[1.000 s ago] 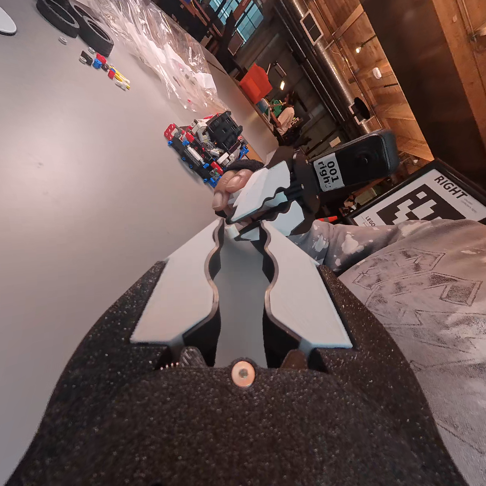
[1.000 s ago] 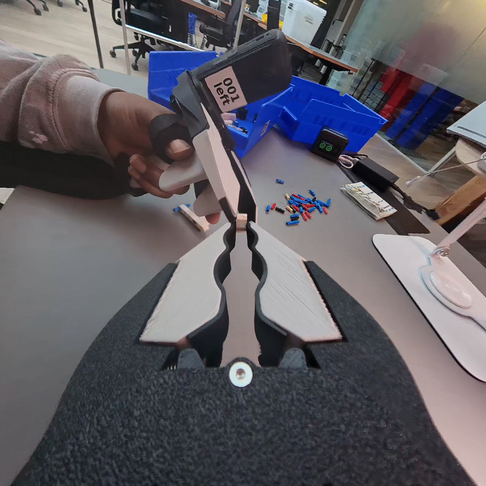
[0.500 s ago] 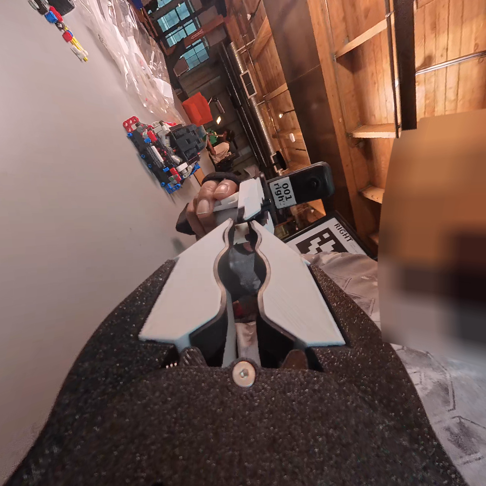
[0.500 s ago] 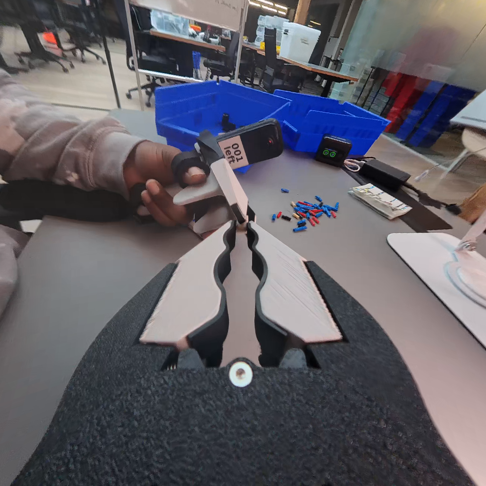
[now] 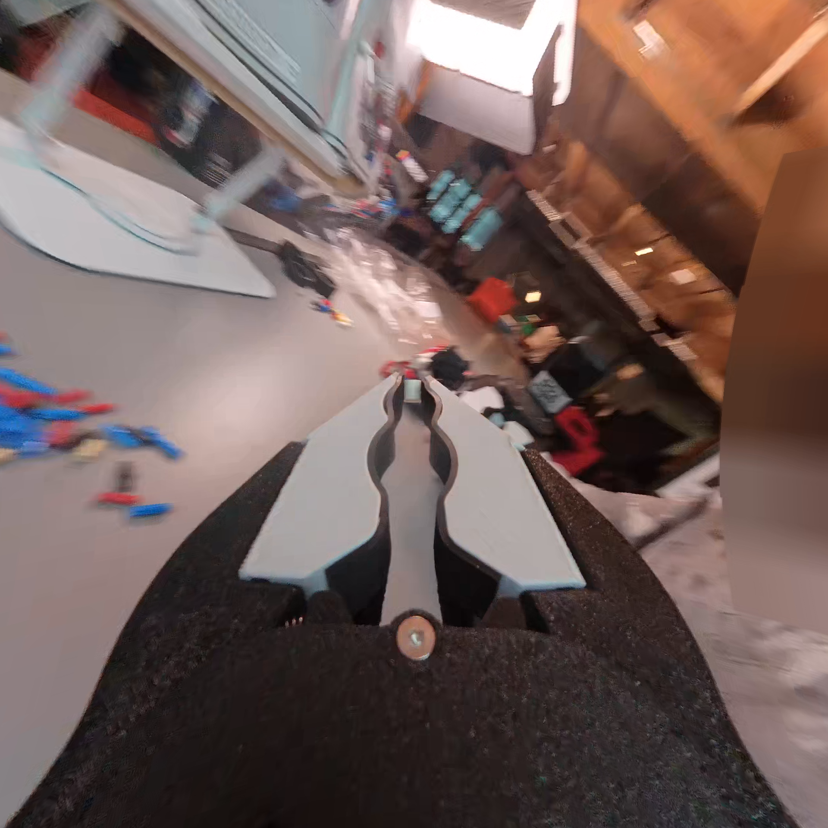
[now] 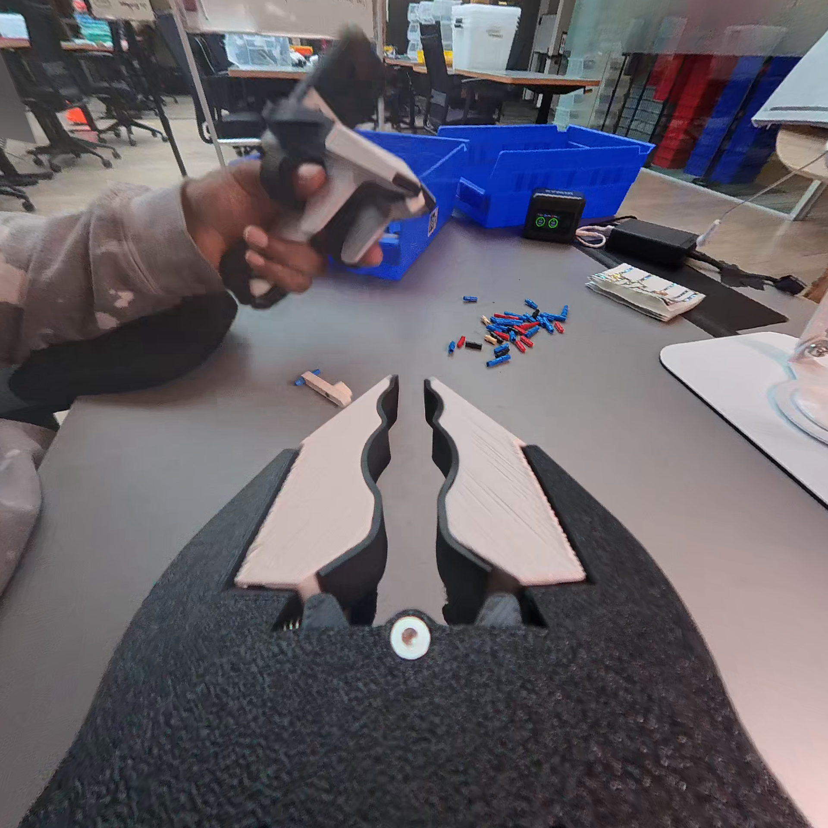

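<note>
Left tool [image 5: 412, 389] pinching small pale piece [image 5: 412, 390].

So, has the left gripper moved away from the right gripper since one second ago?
Yes. In the right wrist view the left gripper now sits up and left, before the blue bins, no longer at the right gripper.

Pale wavy-edged tongs [image 6: 411, 381], black grainy housing, silver screw, mottled sleeve [image 6: 103, 269]

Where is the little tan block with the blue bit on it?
In the right wrist view, the tan block lies flat on the grey table, just left of the right gripper, with the pile of small blue and red pins farther off to its right.
</note>
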A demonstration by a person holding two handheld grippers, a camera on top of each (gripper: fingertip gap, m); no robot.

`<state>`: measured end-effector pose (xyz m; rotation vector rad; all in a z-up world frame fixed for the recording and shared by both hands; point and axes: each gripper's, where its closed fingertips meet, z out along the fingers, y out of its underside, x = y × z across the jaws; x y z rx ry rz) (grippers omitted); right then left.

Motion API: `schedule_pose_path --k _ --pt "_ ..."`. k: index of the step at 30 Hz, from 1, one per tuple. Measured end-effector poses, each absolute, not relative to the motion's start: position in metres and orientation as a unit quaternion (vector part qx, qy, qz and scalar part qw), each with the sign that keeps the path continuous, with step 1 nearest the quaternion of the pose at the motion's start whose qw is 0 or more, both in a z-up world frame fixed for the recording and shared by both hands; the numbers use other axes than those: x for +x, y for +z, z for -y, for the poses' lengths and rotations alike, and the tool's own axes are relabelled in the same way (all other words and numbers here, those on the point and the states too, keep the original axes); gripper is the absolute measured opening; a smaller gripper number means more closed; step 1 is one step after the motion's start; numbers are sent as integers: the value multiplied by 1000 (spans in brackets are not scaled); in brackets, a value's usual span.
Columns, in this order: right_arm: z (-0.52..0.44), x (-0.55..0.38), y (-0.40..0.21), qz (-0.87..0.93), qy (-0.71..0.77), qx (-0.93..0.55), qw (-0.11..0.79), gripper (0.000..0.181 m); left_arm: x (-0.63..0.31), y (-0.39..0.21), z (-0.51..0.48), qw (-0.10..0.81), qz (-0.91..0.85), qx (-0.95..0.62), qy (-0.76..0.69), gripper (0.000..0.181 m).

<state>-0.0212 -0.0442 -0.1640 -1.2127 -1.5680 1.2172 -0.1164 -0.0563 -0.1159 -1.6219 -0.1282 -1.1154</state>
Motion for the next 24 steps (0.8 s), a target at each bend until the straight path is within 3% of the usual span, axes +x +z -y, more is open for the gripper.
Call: schedule_pose_path --k 2,4,8,13,17,21,24 --pt "43 -21 -170 628 467 -484 392 10 -174 -119 61 583 54 -762 -276 5" --pt "46 -21 -174 637 461 -484 385 10 -226 -126 79 555 60 -821 -116 6" --pt "52 -22 -180 653 448 -480 376 10 -299 -148 121 460 105 -880 45 12" --pt "51 -21 -181 656 443 -485 373 10 -323 -180 144 396 139 -906 59 27" --pt "51 -21 -182 655 442 -487 371 10 -323 -166 142 439 150 -884 57 42" --pt "50 -21 -184 655 441 -491 368 10 -256 -146 122 491 45 -868 -51 35" --pt "49 -21 -186 656 439 -493 365 10 -172 -165 118 448 -80 -876 -158 30"
